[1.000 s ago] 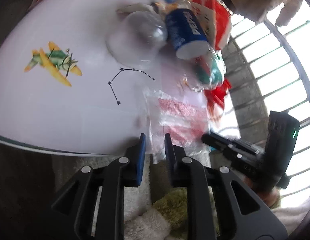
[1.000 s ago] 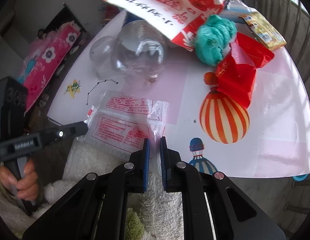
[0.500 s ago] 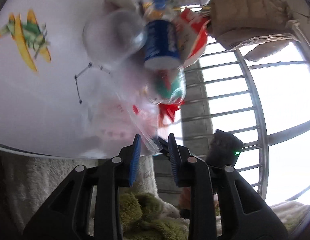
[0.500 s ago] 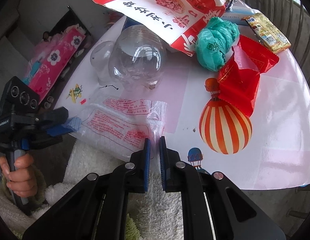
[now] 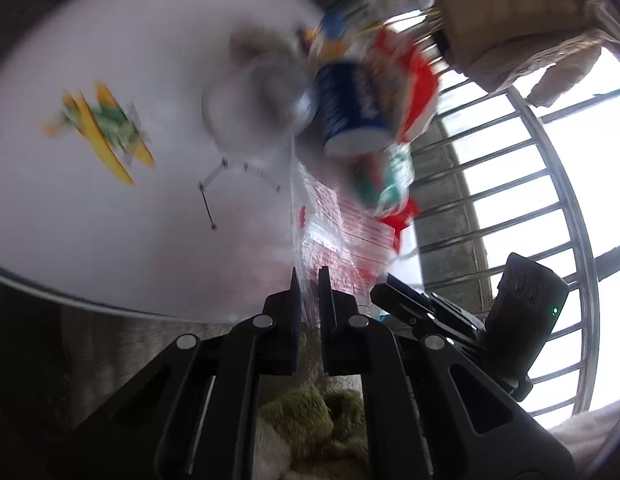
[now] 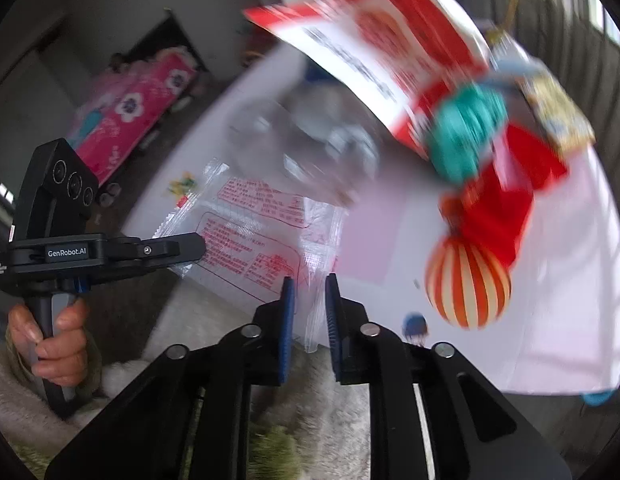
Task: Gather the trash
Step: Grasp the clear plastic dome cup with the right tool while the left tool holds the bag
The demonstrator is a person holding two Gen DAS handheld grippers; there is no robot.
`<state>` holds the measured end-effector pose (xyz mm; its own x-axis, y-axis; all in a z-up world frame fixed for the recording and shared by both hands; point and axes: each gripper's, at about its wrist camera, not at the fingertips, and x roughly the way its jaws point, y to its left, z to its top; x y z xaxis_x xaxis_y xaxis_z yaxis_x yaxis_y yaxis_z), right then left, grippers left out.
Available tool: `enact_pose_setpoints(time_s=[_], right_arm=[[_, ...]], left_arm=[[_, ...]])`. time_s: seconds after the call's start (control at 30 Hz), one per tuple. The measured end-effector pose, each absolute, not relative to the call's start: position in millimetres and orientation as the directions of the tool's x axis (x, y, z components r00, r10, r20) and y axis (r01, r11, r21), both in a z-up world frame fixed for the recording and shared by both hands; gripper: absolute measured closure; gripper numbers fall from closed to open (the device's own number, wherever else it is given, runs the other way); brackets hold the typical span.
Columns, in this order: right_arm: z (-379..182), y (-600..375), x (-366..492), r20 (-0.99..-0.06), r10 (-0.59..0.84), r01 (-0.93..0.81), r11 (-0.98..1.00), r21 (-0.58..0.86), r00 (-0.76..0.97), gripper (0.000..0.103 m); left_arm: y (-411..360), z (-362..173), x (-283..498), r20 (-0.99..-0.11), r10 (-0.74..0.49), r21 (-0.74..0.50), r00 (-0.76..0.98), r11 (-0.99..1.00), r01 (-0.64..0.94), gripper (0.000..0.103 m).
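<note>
Clear plastic wrapper pinched by left gripper, corner between right gripper fingers

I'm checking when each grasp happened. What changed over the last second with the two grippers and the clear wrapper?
The left gripper closed its fingers on the clear wrapper edge; the right gripper widened its fingers, the wrapper's corner between them. The bottle, the teal bag and the red packet stayed on the table.

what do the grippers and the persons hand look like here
Both grippers are matte black, with angular scissor-like arms and silver rivets. Left gripper and right gripper have blue ribbed pads lining the fingers. The left unit's side reads "GenRobot.AI" in white and carries three round lenses. The right unit shows a green light. The left hand is bare.
</note>
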<state>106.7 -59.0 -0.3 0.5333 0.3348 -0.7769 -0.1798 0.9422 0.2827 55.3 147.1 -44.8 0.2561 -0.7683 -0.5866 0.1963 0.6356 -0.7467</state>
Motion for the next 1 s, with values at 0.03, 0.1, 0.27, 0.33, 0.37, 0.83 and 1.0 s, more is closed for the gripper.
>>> enact_pose_setpoints(time_s=[0.03, 0.1, 0.27, 0.33, 0.37, 0.83, 1.0], right_arm=[[9.0, -54.5, 107.3, -0.763, 0.339, -0.207, 0.941, 0.268, 0.551, 0.080], [24.4, -46.7, 110.2, -0.736, 0.348, -0.245, 0.937, 0.249, 0.581, 0.071], [57.1, -21.6, 131.2, -0.674, 0.393, -0.337, 0.915, 0.220, 0.626, 0.060], [61.4, -5.7, 144.6, -0.681, 0.370, -0.352, 0.920, 0.173, 0.632, 0.057], [60.6, 2.6, 153.1, -0.694, 0.345, -0.353, 0.925, 0.139, 0.632, 0.055], [21.8, 48.4, 230.0, -0.839, 0.134, -0.325, 0.944, -0.053, 0.527, 0.047], [12.8, 52.9, 240.4, -0.859, 0.104, -0.310, 0.949, -0.065, 0.501, 0.041]], left_arm=[[159.1, -33.9, 52.3, -0.582, -0.763, -0.740, 0.280, 0.640, 0.208, 0.098], [181.1, -15.9, 48.8, -0.572, -0.750, -0.725, 0.332, 0.652, 0.223, 0.103], [231.4, 13.7, 51.3, -0.551, -0.695, -0.695, 0.462, 0.689, 0.207, 0.103], [241.0, 17.2, 56.9, -0.556, -0.660, -0.676, 0.505, 0.713, 0.187, 0.103], [244.7, 18.5, 58.7, -0.554, -0.646, -0.670, 0.525, 0.720, 0.181, 0.103], [217.2, -17.7, 106.0, -0.581, -0.557, -0.592, 0.593, 0.790, 0.162, 0.103], [219.4, -21.1, 112.5, -0.587, -0.548, -0.587, 0.596, 0.795, 0.152, 0.103]])
